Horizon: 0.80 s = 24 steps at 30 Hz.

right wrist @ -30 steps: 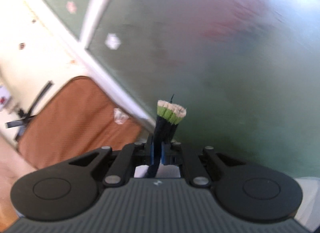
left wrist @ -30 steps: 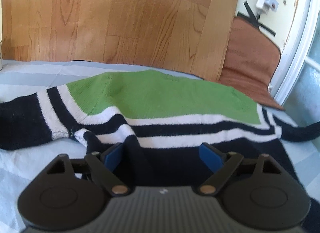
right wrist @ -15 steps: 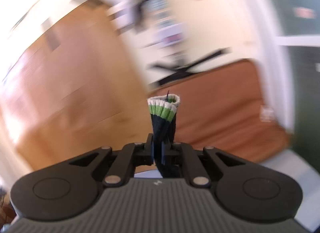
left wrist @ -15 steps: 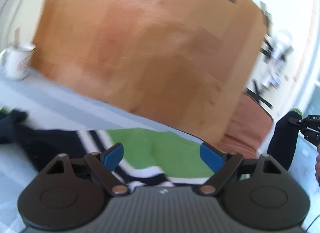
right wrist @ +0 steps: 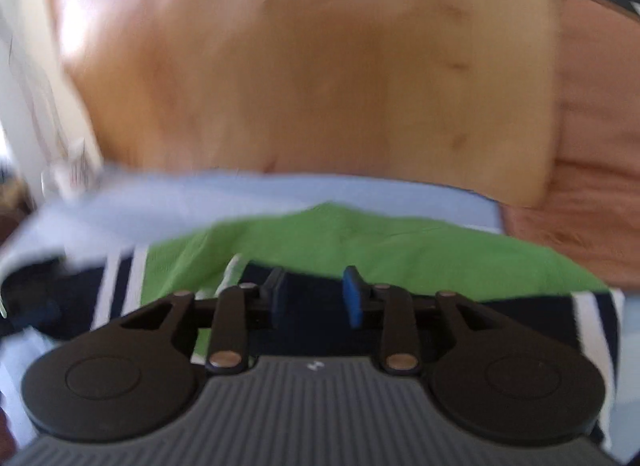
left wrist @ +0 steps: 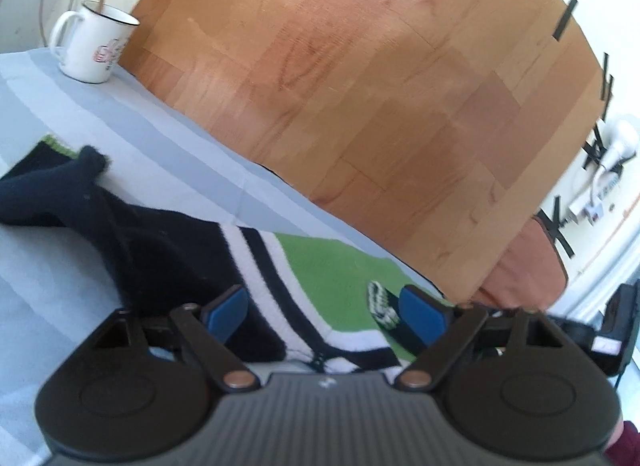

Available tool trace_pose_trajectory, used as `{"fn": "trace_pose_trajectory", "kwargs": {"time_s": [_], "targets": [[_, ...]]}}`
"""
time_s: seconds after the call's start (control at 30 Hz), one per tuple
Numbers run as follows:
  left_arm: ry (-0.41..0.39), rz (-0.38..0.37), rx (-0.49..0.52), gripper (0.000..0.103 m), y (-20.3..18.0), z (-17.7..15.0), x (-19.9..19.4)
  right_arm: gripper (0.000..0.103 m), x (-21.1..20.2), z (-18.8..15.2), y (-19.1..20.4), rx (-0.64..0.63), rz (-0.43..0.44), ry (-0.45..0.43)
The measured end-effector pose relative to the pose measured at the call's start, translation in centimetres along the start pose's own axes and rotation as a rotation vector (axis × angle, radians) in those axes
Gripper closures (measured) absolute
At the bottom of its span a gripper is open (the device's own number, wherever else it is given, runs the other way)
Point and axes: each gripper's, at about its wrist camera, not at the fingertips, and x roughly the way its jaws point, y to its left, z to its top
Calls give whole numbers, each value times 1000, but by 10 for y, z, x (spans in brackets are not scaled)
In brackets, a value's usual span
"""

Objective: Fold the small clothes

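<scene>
A small knitted sweater (left wrist: 320, 266), green with navy and white stripes, lies flat on the pale blue striped cloth (left wrist: 120, 121). Its left navy sleeve (left wrist: 52, 189) stretches out to the left. My left gripper (left wrist: 324, 308) is open and empty just above the sweater. A striped cuff (left wrist: 380, 302) lies on the green part beside its right finger. In the blurred right wrist view my right gripper (right wrist: 314, 296) is open over the navy sleeve (right wrist: 312, 286) folded across the green body (right wrist: 400, 250).
A white enamel mug (left wrist: 94, 43) with a stick in it stands at the far left on the cloth. A wooden board (left wrist: 360, 85) rises behind the table. A brown cushion (left wrist: 528, 266) lies at the right, by a white wall.
My right gripper carried the right sleeve up and over to the sweater's body, then opened and let it go. My left gripper swung left, so the mug came into view.
</scene>
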Motion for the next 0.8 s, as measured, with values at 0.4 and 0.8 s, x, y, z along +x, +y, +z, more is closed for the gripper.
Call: {"fn": "trace_pose_trajectory", "kwargs": {"time_s": [0.4,0.8], "targets": [[36,21,27,16,-2,-4,8,46,-12,-35,-128,156,-325,38],[61,56,61,16,-2,-3,17,78,-33,-49,-152,215,-451,-89]]}}
